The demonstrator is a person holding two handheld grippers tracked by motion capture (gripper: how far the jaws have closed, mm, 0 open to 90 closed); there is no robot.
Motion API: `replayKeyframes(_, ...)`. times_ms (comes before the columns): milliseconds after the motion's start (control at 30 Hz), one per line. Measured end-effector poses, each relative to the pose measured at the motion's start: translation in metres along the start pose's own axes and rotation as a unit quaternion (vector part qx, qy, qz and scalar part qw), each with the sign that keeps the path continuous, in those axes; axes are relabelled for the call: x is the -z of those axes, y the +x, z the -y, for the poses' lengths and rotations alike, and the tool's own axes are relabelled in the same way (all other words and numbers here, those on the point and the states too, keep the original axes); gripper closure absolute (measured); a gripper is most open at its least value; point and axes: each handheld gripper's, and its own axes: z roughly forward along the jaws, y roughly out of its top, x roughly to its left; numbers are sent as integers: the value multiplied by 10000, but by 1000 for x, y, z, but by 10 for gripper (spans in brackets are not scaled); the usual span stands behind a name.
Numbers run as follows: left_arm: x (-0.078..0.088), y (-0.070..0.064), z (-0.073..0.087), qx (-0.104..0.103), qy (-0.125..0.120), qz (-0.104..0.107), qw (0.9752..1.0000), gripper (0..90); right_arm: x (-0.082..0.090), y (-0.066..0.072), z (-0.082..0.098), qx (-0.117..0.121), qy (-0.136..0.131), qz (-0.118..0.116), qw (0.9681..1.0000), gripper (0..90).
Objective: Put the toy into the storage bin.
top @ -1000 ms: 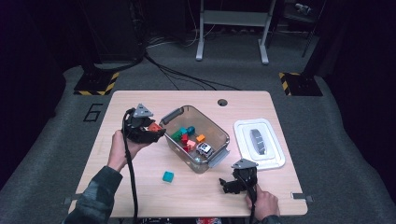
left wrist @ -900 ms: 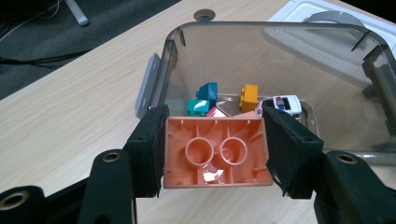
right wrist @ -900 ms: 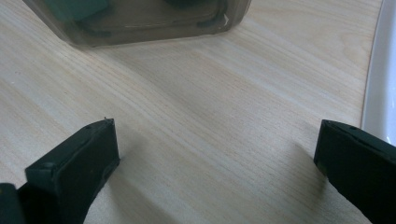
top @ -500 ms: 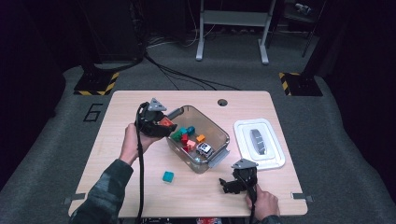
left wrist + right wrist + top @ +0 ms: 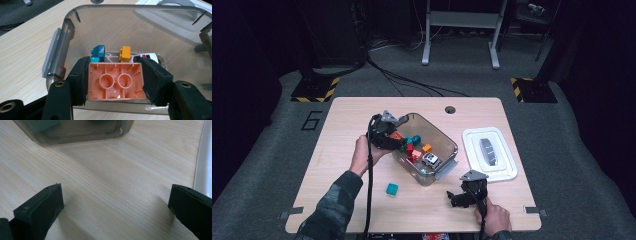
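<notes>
— Brick (image 5: 115,81) sits clamped in our left gripper (image 5: 115,82), over the bin (image 5: 451,145) rim.
— Release early and it bounces outside. Our right gripper (image 5: 115,202) rests beside the bin, fingers spread, empty.

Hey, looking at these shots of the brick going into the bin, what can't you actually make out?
- Salmon brick in the left gripper: its studded top, turned away in the left gripper view.
- Clear bin: the toys on its floor, too small in the high view, partly behind the brick in the left gripper view.
- White lid: cut off by the right gripper view's edge.
</notes>
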Motion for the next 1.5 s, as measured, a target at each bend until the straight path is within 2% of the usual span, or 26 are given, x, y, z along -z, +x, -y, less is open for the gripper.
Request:
replayKeyframes(167, -10, 1, 2, -15, 169, 50, 9998, 435, 0, 0, 0, 1, 0, 0, 10000, 0)
replayKeyframes(233, -13, 1, 3, -83, 282, 93, 9995, 435, 0, 0, 0, -2, 1, -1, 10000, 0)
replayKeyframes(433, -17, -2, 4, -171, 415, 181, 9988, 434, 0, 0, 0, -2, 2, -3, 10000, 0)
replayKeyframes(633, -22, -4, 5, -238, 529, 185, 9981, 431, 0, 0, 0, -1, 1, -2, 10000, 0)
replayKeyframes(700, -21, -4, 6, -193, 519, 199, 9983, 425, 0, 0, 0, 1, 0, -1, 10000, 0)
replayKeyframes(933, -3, -2, 12, -125, 272, 115, 9995, 218, 0, 0, 0, 2, 0, -1, 10000, 0)
replayKeyframes(1133, 18, -1, 24, -13, -9, 18, 10000, 145, 0, 0, 0, 3, 1, -2, 10000, 0)
replayKeyframes(1267, 31, -1, 41, 76, -106, -90, 9999, 103, 0, 0, 0, 1, 1, -3, 10000, 0)
replayKeyframes(1367, 36, -1, 56, 216, -193, -150, 9995, 80, 0, 0, 0, 2, 0, -2, 10000, 0)
replayKeyframes(1500, 36, -1, 75, 364, -108, -274, 9989, 35, 0, 0, 0, 2, 0, -1, 10000, 0)
